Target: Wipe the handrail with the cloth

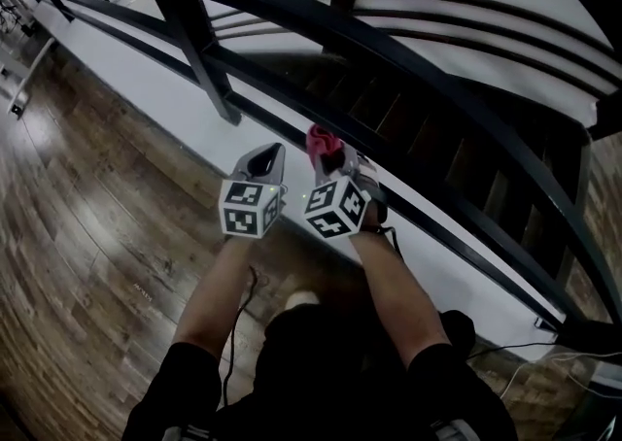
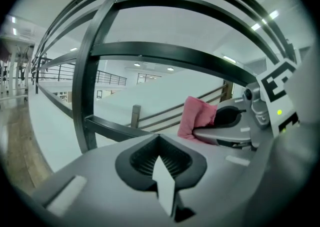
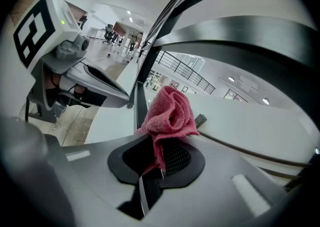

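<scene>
A dark metal handrail (image 1: 389, 50) curves from the upper left to the lower right, with lower rails and posts beneath it. My right gripper (image 1: 335, 162) is shut on a bunched pink cloth (image 1: 324, 143), held just below the rails and clear of the top rail. In the right gripper view the cloth (image 3: 170, 113) sticks up out of the gripper (image 3: 160, 156), with the handrail (image 3: 260, 36) above it. My left gripper (image 1: 266, 159) hangs close beside it on the left, shut with nothing in it. From the left gripper (image 2: 159, 143) I see the cloth (image 2: 197, 116) and the handrail (image 2: 165, 53).
A vertical post (image 1: 194, 31) stands just left of the left gripper. A white ledge (image 1: 185, 104) runs under the railing, and wooden stairs (image 1: 408, 109) descend behind it. I stand on a wood floor (image 1: 87, 235); a cable (image 1: 505, 347) lies at the lower right.
</scene>
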